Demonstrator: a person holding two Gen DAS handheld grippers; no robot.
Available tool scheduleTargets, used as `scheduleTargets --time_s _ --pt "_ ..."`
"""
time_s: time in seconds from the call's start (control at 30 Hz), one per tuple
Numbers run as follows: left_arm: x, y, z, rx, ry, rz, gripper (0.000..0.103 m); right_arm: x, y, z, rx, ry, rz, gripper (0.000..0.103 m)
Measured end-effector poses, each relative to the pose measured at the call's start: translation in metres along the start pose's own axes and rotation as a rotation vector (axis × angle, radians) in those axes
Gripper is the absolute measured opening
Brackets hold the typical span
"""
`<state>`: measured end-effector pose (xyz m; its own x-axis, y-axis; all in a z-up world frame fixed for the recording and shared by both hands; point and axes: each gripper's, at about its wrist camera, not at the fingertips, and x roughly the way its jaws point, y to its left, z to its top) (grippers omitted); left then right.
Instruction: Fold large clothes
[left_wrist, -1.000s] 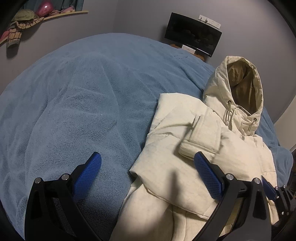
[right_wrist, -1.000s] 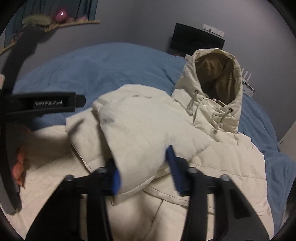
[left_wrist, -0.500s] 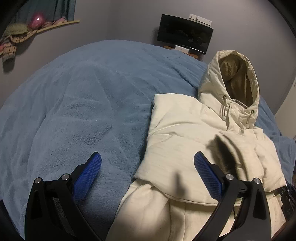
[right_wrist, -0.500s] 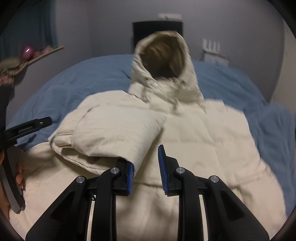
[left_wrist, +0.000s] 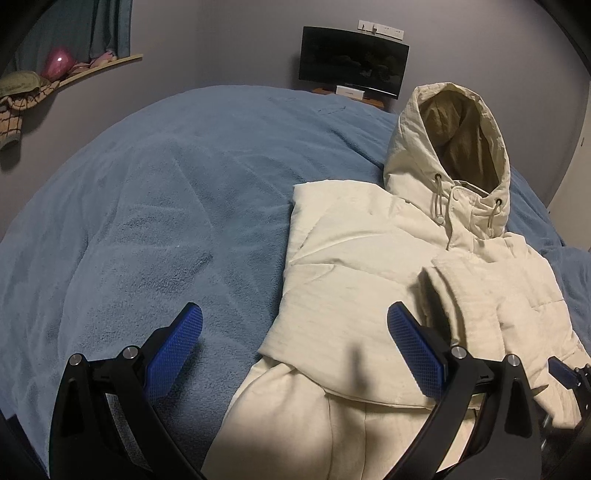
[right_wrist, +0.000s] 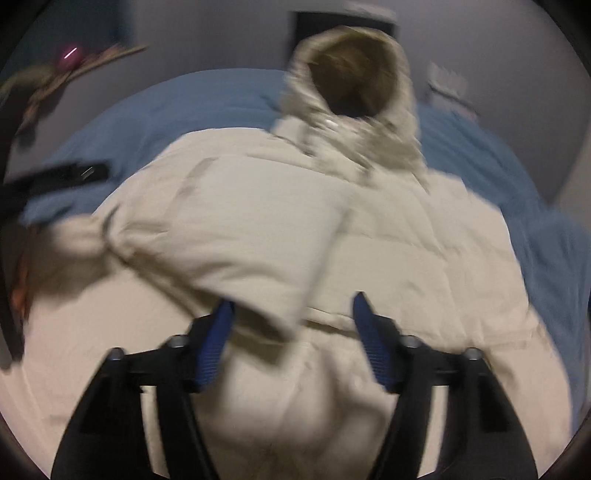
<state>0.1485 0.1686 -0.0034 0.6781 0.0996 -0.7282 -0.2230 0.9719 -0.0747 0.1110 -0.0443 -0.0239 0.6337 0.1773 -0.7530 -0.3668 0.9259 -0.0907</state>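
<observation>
A cream hooded puffer jacket (left_wrist: 354, 258) lies front-up on the blue bed cover (left_wrist: 147, 206), hood (left_wrist: 454, 147) at the far end. One sleeve (left_wrist: 491, 295) is folded across its chest; it also shows in the right wrist view (right_wrist: 236, 236), cuff end just ahead of the fingers. My left gripper (left_wrist: 295, 350) is open and empty over the jacket's left edge. My right gripper (right_wrist: 291, 343) is open over the jacket's lower front; this view is blurred. The jacket (right_wrist: 406, 258) fills that view.
A dark monitor (left_wrist: 352, 62) stands on a stand behind the bed against the grey wall. A shelf (left_wrist: 74, 74) with a pink object and clothes is at the far left. Blue bed cover lies left of the jacket.
My right gripper carried the sleeve across the jacket's chest, then opened and let it go; the sleeve now lies on the jacket. My left gripper stayed open and shifted only slightly.
</observation>
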Motion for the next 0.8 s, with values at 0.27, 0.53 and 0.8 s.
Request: scheduleTargets --time_s 0.27,0.53,0.8 --pt "0.002 0.002 -0.001 -0.008 0.004 -0.01 0.096 0.013 0.063 0.023 -0.262 -0.063 -0.07 0.078" --pt "0.005 0.0 -0.002 -0.002 0.019 -0.014 0.096 0.012 0.064 0.017 -0.271 -0.103 -0.078 0.028" --pt "0.005 0.001 -0.003 -0.006 0.019 -0.017 0.096 -0.041 0.025 0.016 -0.124 -0.216 -0.085 0.023"
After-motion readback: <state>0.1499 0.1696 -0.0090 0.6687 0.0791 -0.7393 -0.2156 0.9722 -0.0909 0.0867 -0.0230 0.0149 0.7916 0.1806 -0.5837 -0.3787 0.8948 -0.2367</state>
